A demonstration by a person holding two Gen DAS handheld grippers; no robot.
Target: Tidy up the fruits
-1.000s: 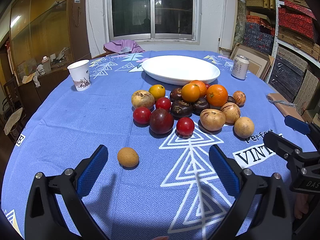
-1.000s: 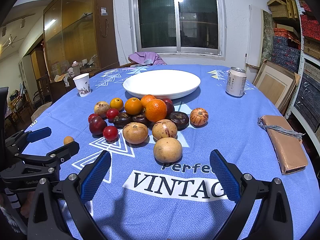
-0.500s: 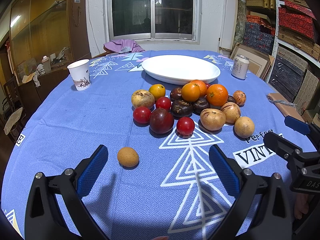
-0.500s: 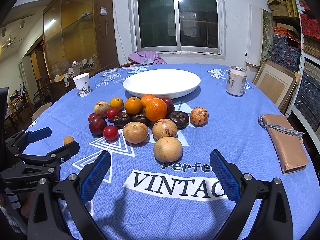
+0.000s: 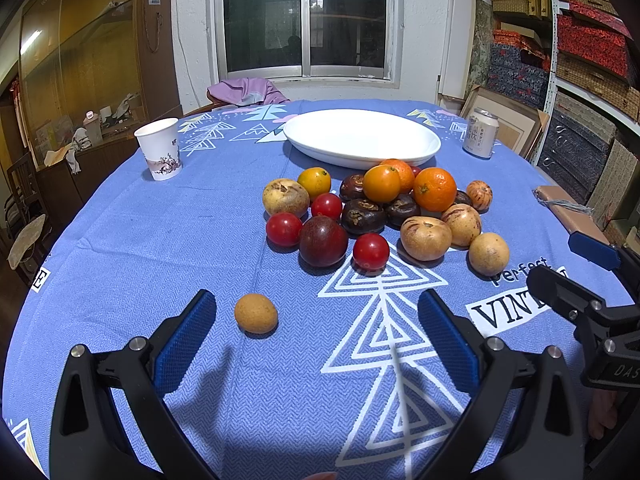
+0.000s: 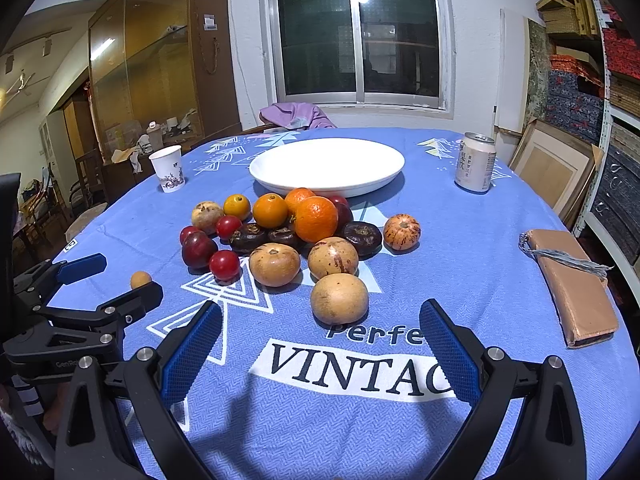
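Note:
A pile of fruit lies mid-table in front of an empty white plate (image 5: 362, 136): oranges (image 5: 435, 189), red tomatoes (image 5: 371, 251), a dark plum (image 5: 323, 241), dark brown fruits (image 5: 362, 216) and tan round fruits (image 5: 425, 238). One small tan fruit (image 5: 256, 313) lies apart, just ahead of my open, empty left gripper (image 5: 316, 336), near its left finger. My right gripper (image 6: 320, 344) is open and empty; a tan fruit (image 6: 339, 298) lies just ahead of it. The plate also shows in the right wrist view (image 6: 327, 165).
A paper cup (image 5: 159, 149) stands at the far left, a drink can (image 6: 475, 162) at the far right. A brown wallet-like case (image 6: 570, 286) lies at the right edge. Shelves with boxes stand to the right. The blue tablecloth (image 5: 160, 240) covers a round table.

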